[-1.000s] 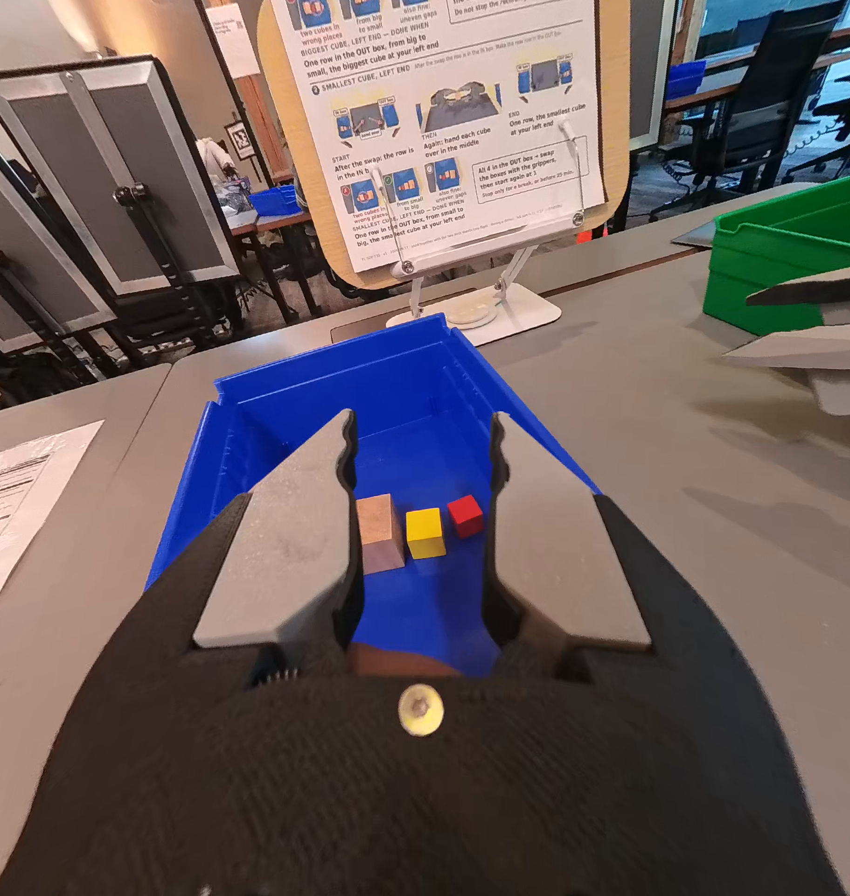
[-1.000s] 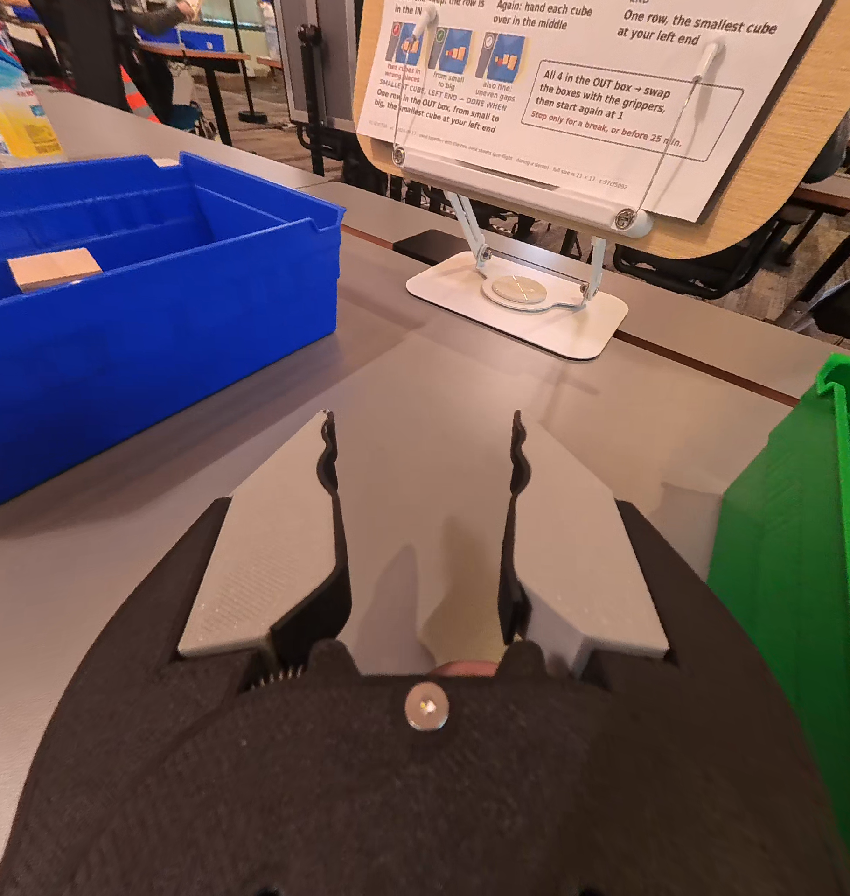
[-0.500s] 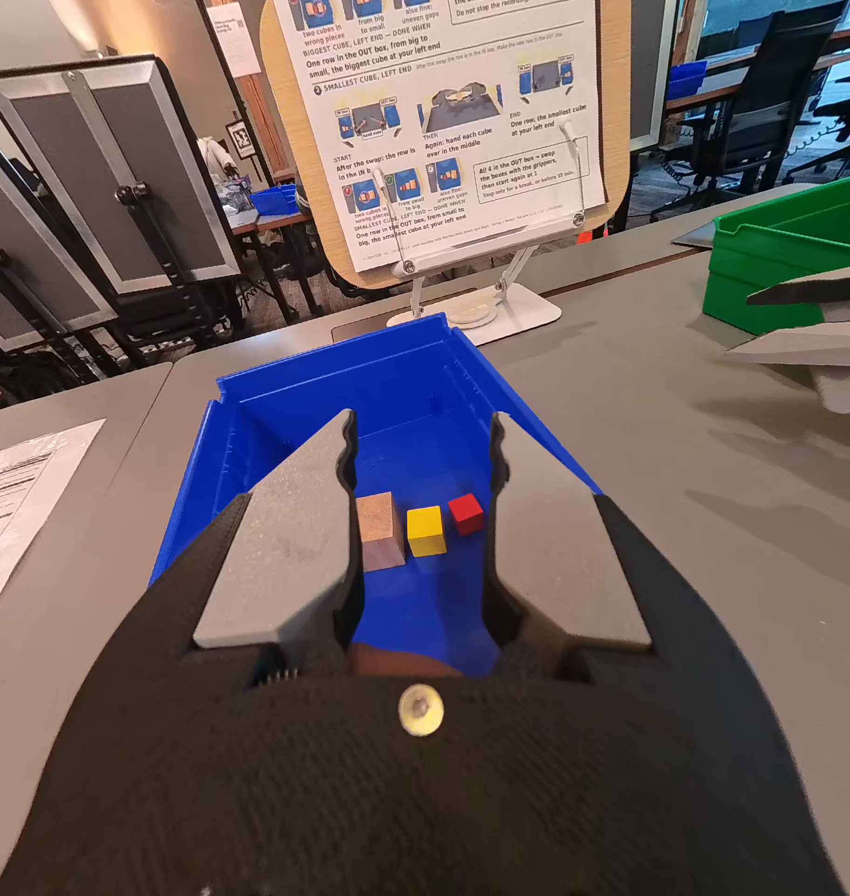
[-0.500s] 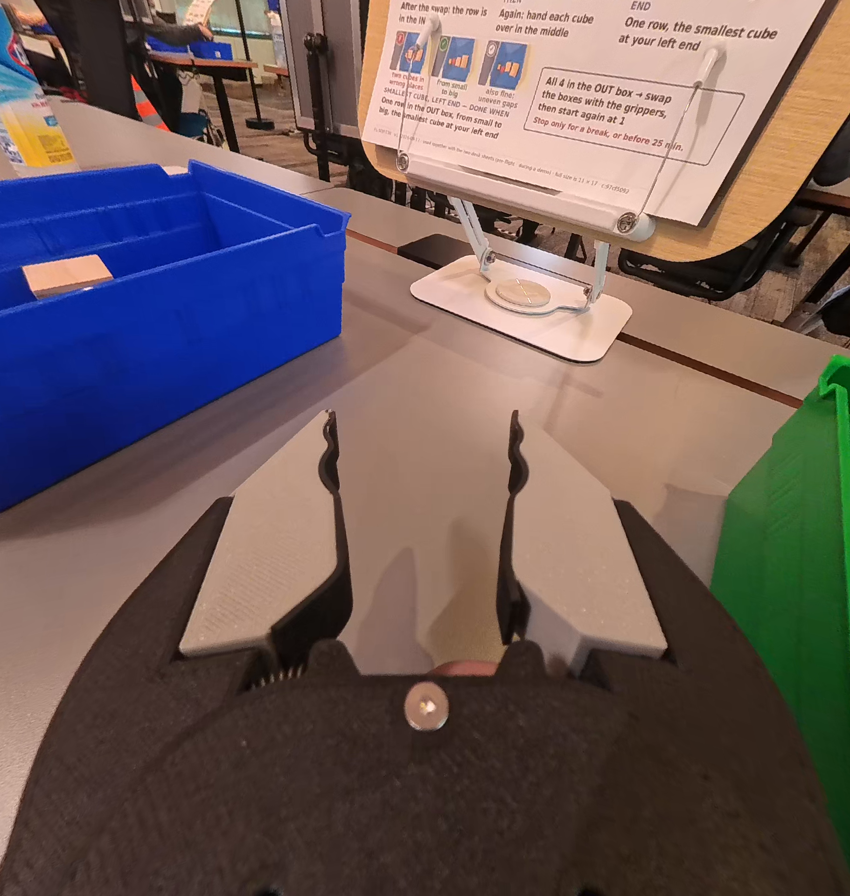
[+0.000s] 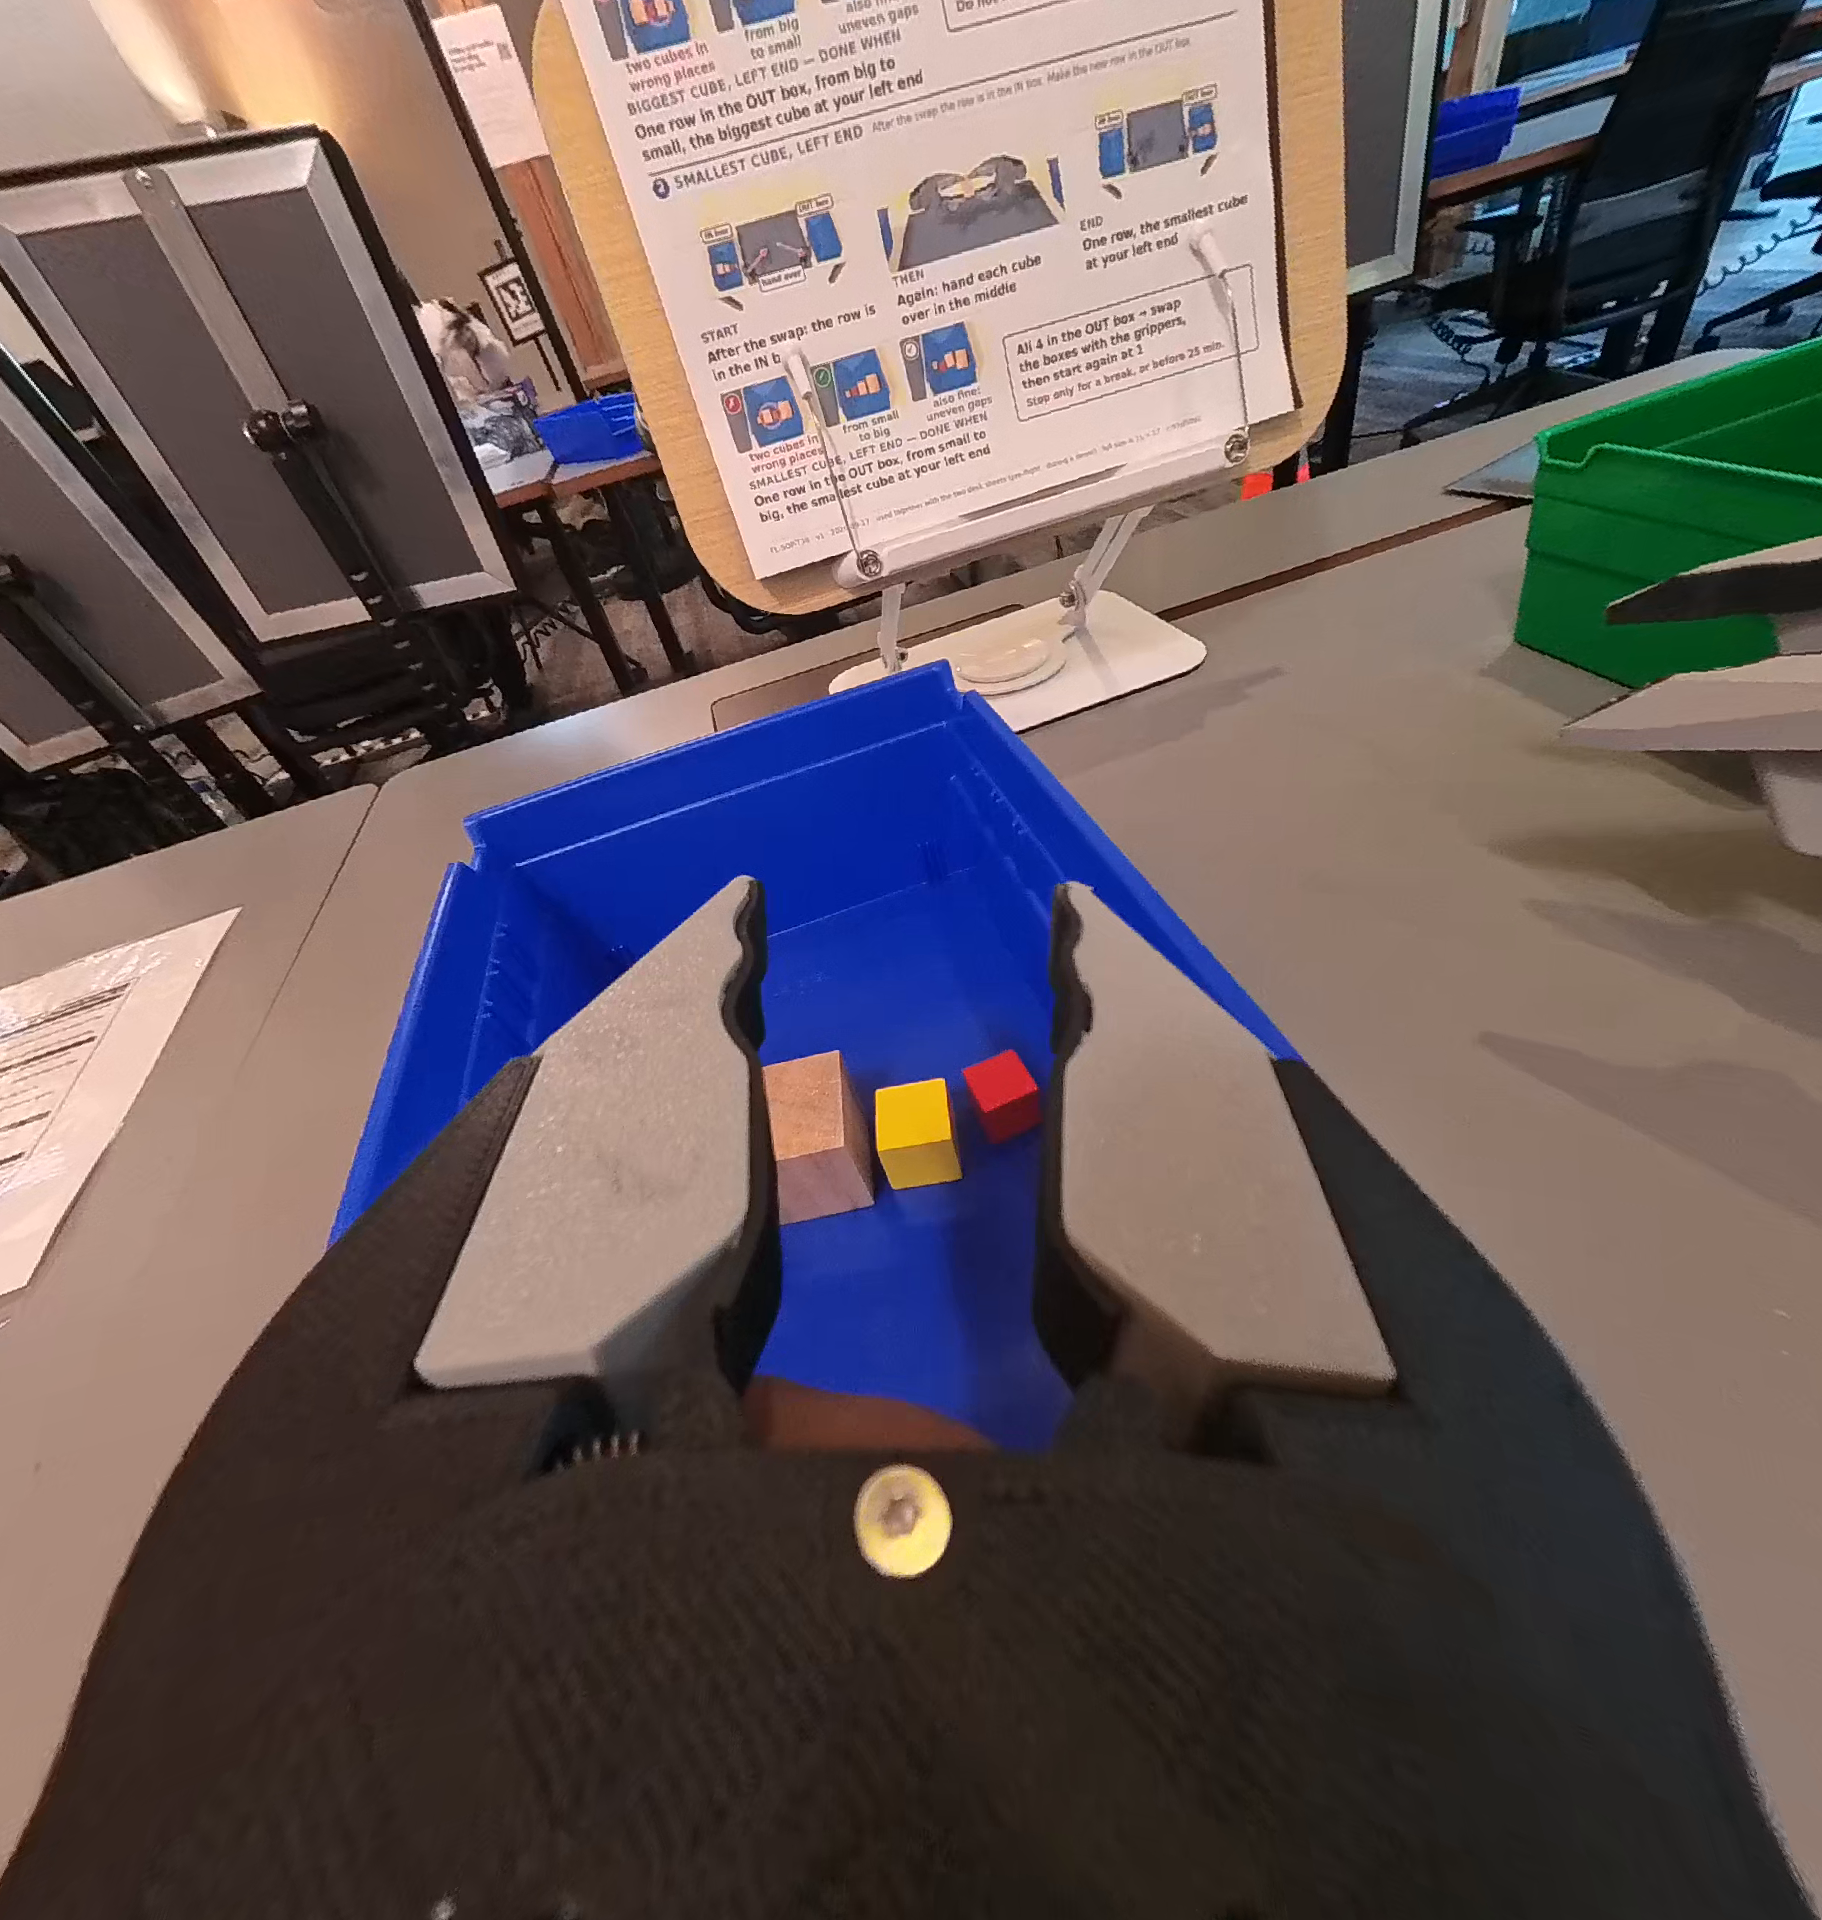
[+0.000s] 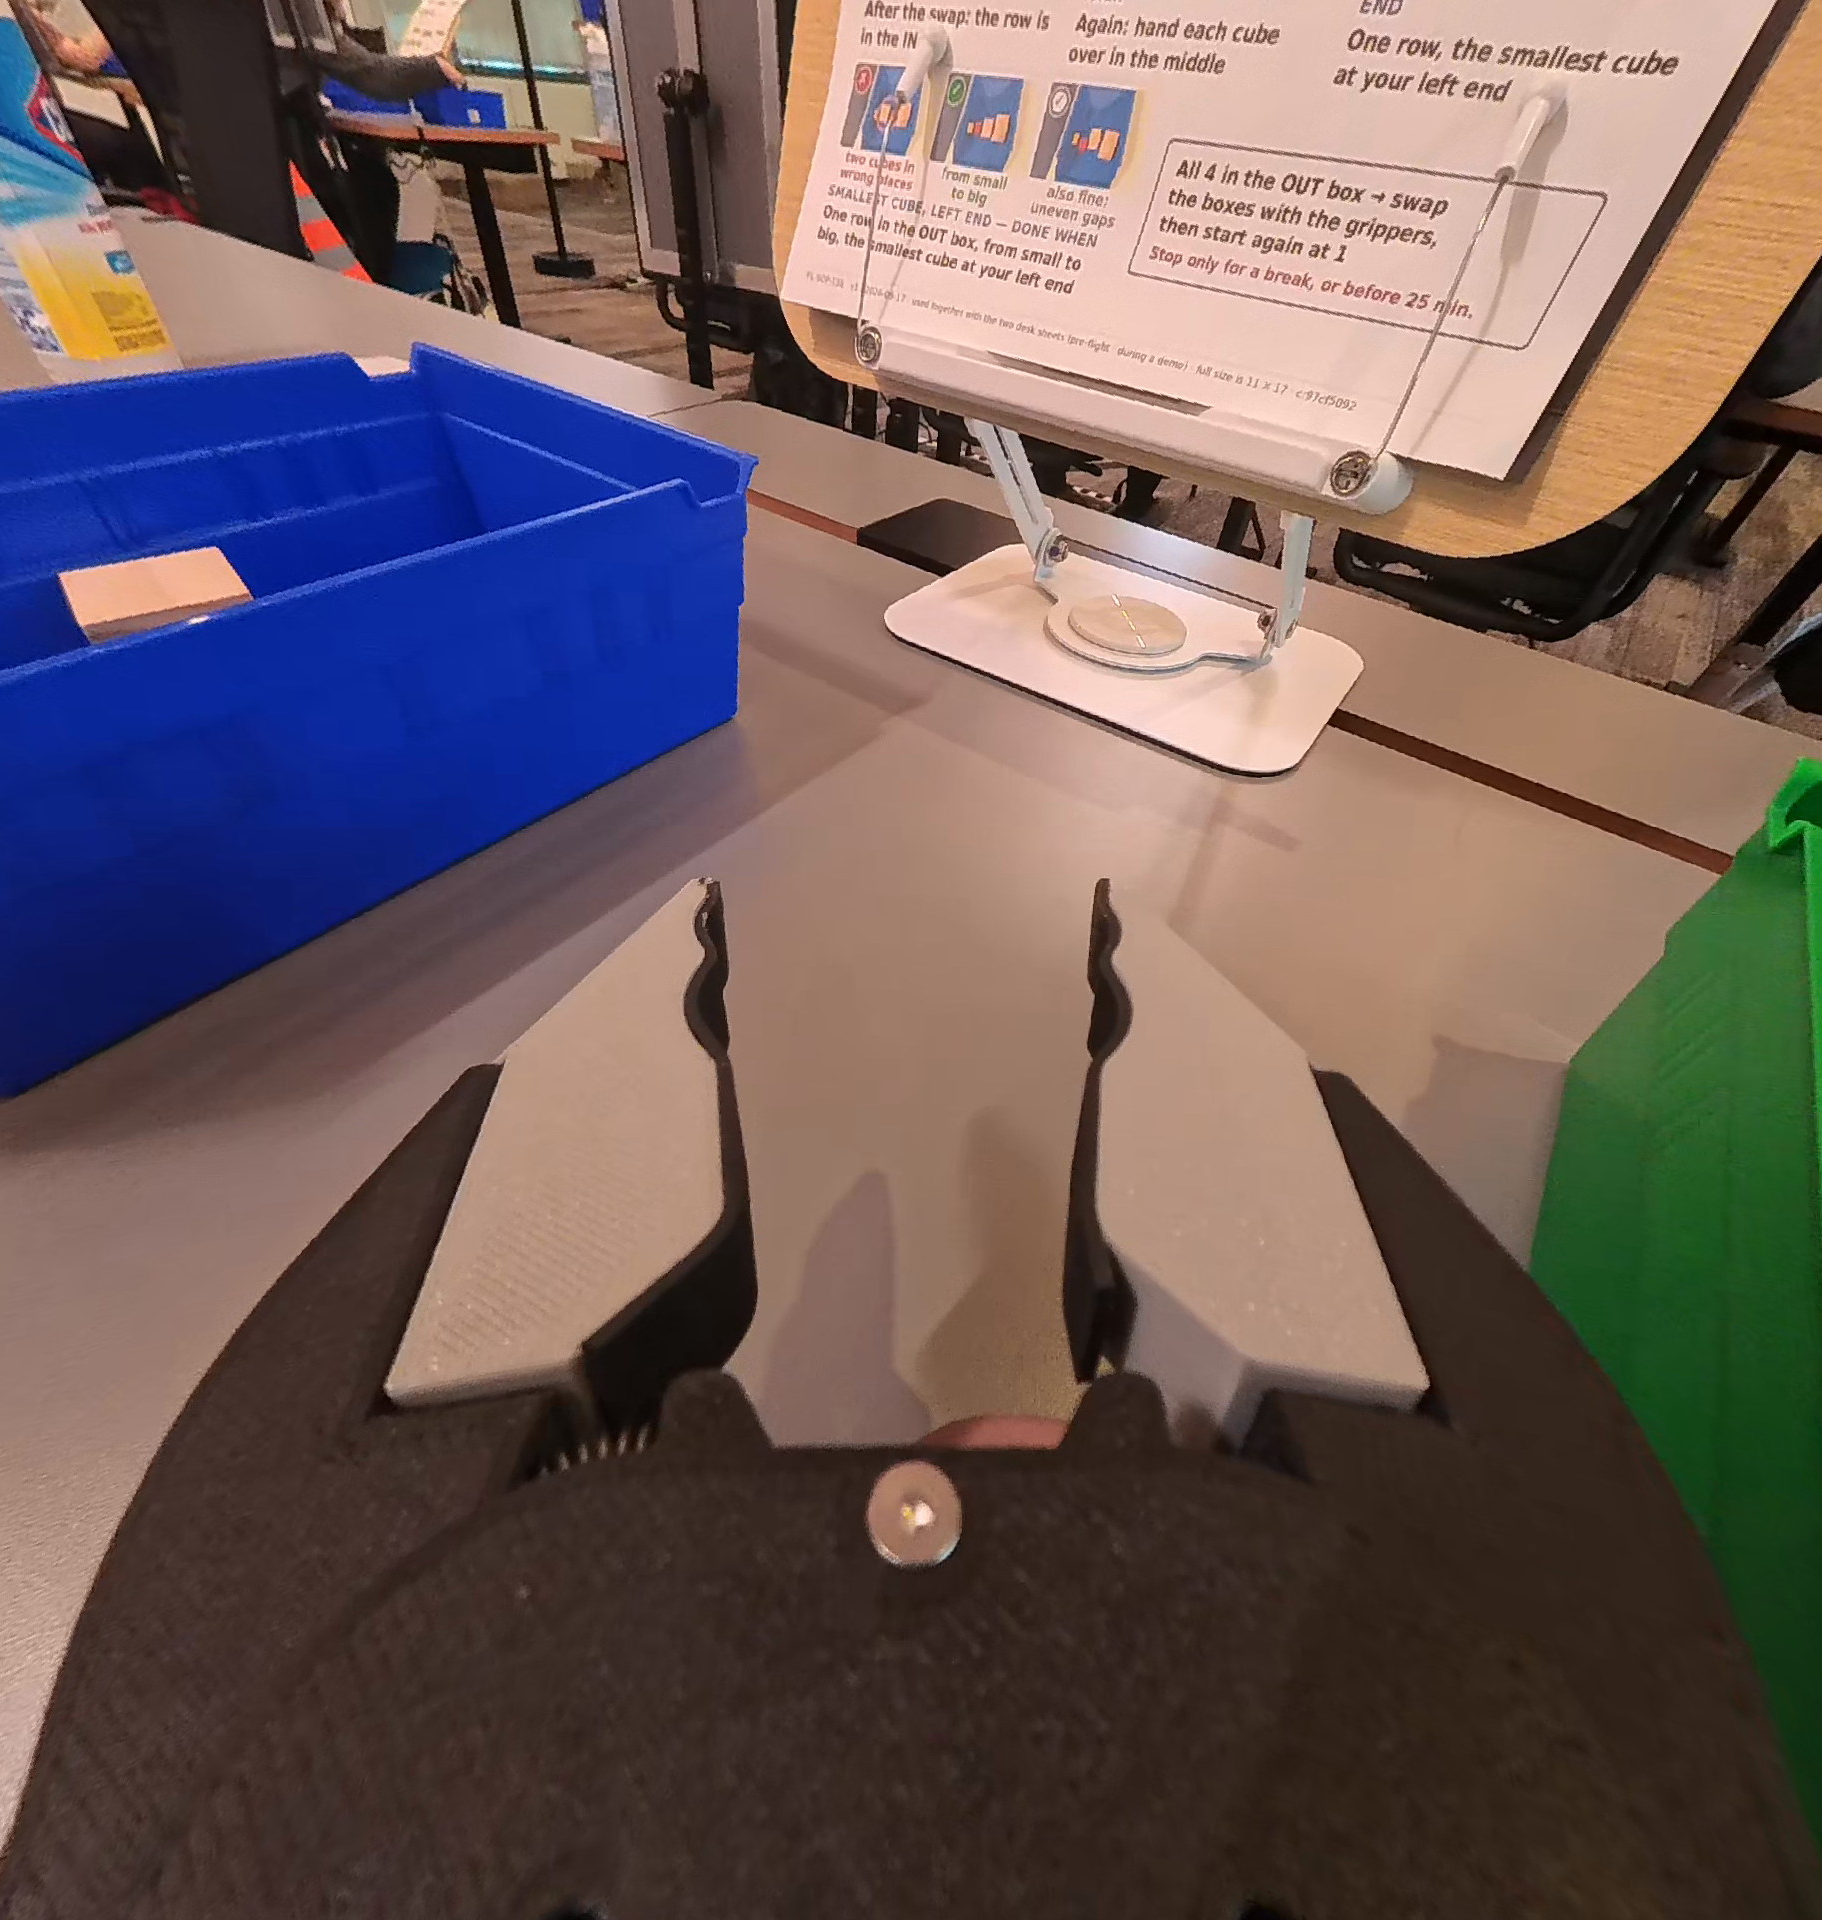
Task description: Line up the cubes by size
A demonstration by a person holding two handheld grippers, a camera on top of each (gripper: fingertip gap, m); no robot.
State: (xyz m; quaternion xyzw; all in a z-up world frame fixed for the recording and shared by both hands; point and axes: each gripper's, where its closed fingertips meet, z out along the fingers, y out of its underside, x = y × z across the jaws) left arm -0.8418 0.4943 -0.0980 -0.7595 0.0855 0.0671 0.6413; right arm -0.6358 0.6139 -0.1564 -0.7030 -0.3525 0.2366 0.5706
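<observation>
- Hovering over the blue plastic bin (image 5: 533,997) — left gripper (image 5: 902,940), jaws apart, holding nothing.
- Sitting in a row on the bin floor: brown wooden cube (image 5: 815,1132), small yellow cube (image 5: 917,1132) at its 3 o'clock, smaller red cube (image 5: 1000,1093) beyond.
- Hanging above the grey table (image 6: 938,831) — right gripper (image 6: 905,935), jaws apart, empty; green plastic bin (image 6: 1717,1195) at 3 o'clock.

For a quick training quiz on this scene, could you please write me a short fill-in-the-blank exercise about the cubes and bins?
1. The yellow cube sits between the wooden cube and the ____ cube.
2. All three cubes lie in the ____ bin.
3. The left gripper is ____, holding nothing.
4. Beside the right gripper stands a ____ bin.

Missing words: red; blue; open; green
</observation>
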